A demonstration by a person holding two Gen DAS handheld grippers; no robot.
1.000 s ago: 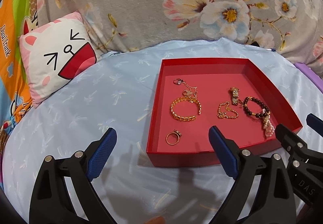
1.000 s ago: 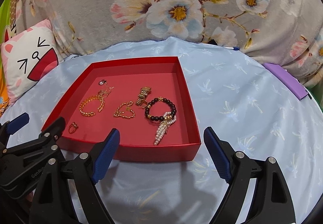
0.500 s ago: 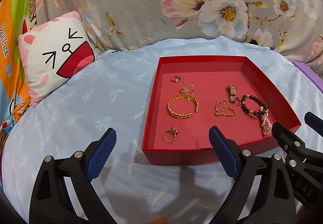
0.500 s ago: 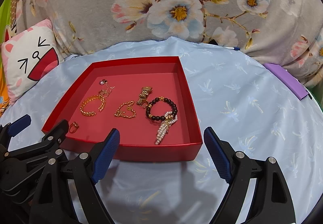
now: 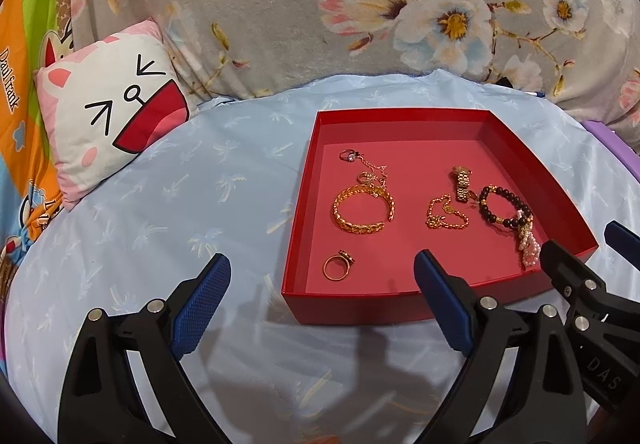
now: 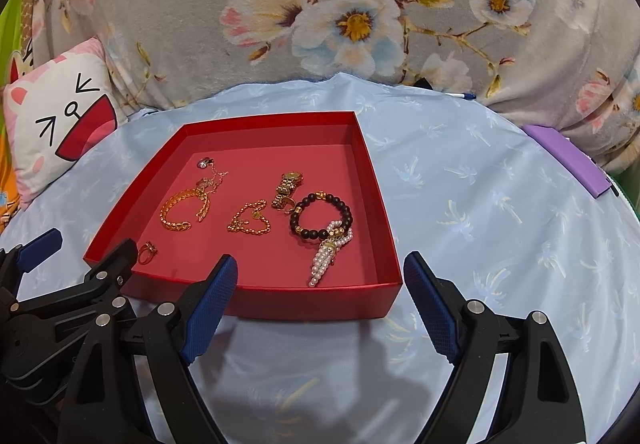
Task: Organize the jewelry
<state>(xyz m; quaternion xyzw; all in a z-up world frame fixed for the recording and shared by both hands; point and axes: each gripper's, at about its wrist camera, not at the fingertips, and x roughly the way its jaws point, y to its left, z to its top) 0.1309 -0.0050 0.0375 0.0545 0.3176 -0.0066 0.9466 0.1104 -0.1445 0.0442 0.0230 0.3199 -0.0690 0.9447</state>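
Two grippers, each with black arms and blue textured pads, hang side by side above a pale blue sheet printed with palm trees. Left gripper: jaws spread wide, nothing between the pads; its right finger overlaps the near wall of the tray in the left wrist view. Right gripper: jaws likewise spread wide and empty, framing the near right corner of the tray in its own view. Each gripper appears at the edge of the other's view.

Just beyond the fingertips a shallow red tray rests on the sheet and holds all the jewelry. Near left corner: a gold ring lying apart from the rest. Behind it: a broad gold chain bracelet, touched at its far edge by a thin chain necklace that runs back to a small stone ring. Centre: a fine gold bead bracelet, with a gold watch just behind it. Right: a dark bead bracelet, with a cluster of pearls draped over its near side.

Background: a cartoon-face pillow at far left, a grey floral blanket behind the sheet, and a purple flat object at far right on the sheet's edge.
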